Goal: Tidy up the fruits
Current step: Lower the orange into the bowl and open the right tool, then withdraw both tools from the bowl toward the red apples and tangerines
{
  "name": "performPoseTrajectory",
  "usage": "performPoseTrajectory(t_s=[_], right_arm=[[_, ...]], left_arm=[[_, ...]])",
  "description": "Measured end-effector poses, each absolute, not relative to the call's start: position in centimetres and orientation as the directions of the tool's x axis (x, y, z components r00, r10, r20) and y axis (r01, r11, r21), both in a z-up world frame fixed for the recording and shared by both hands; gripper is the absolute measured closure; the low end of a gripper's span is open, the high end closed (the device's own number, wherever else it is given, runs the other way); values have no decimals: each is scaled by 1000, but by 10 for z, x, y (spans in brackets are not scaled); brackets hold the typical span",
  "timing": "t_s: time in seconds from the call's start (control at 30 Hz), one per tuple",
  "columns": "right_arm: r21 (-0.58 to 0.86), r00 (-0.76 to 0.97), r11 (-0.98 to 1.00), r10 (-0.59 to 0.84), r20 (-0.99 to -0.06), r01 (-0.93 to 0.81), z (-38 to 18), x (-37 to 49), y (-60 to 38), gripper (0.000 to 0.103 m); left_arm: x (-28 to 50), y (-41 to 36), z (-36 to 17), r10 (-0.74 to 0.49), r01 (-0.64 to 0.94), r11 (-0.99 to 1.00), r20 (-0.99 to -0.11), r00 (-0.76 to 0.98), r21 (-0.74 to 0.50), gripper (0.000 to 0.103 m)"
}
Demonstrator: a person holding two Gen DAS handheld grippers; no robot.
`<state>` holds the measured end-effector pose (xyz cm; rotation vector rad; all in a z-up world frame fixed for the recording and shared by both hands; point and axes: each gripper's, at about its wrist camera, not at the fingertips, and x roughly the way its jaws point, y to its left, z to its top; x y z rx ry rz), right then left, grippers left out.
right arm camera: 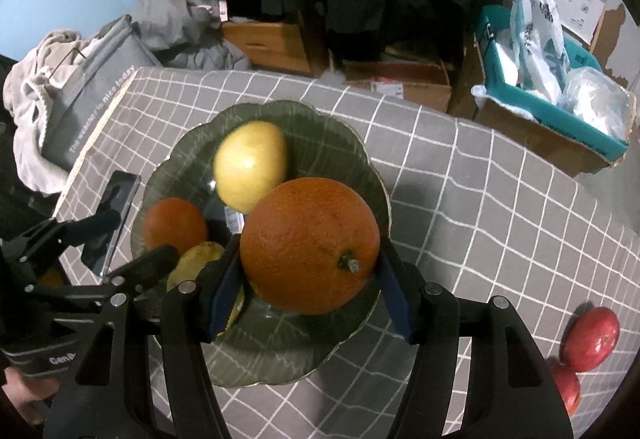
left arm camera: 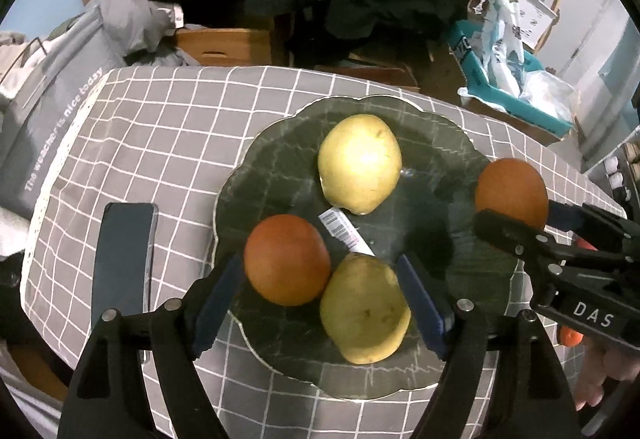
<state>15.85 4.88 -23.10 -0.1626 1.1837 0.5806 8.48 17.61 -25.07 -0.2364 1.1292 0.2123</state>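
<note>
A dark green glass plate (left arm camera: 280,167) sits on the grey checked tablecloth. On it lie a yellow pear (left arm camera: 360,163), an orange (left arm camera: 287,260) and a second yellow pear (left arm camera: 364,311). My left gripper (left arm camera: 320,279) is open, angled down over the plate's near side, its blue pads (left arm camera: 218,295) flanking that orange and the near pear without squeezing them. My right gripper (right arm camera: 310,279) is shut on a larger orange (right arm camera: 310,243) and holds it over the plate's right rim (right arm camera: 380,183). In the left wrist view this orange (left arm camera: 511,191) sits at the right, above the black fingers.
A dark phone (left arm camera: 124,259) lies on the cloth left of the plate. A barcode sticker (left arm camera: 344,231) lies on the plate. Two red apples (right arm camera: 592,339) rest on the cloth at the right. A grey bag (left arm camera: 52,111) and boxes stand beyond the table's edges.
</note>
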Motion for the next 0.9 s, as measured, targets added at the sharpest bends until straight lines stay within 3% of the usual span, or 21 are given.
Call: performPoseTrajectory(t_s=[0.07, 0.43, 0.57, 0.9], right_arm=[[171, 247, 844, 333, -910, -509, -233, 158, 50, 39], [144, 234, 844, 301, -924, -517, -242, 157, 52, 38], [146, 270, 838, 327, -906, -525, -232, 154, 53, 25], [100, 332, 844, 313, -890, -527, -210, 150, 46, 25]], left_arm=[[83, 179, -250, 59, -297, 952, -910, 411, -72, 17], [78, 185, -245, 85, -319, 946, -910, 406, -54, 17], [75, 191, -242, 86, -335, 940, -908, 409, -62, 17], [67, 191, -226, 79, -338, 938, -899, 431, -80, 16]])
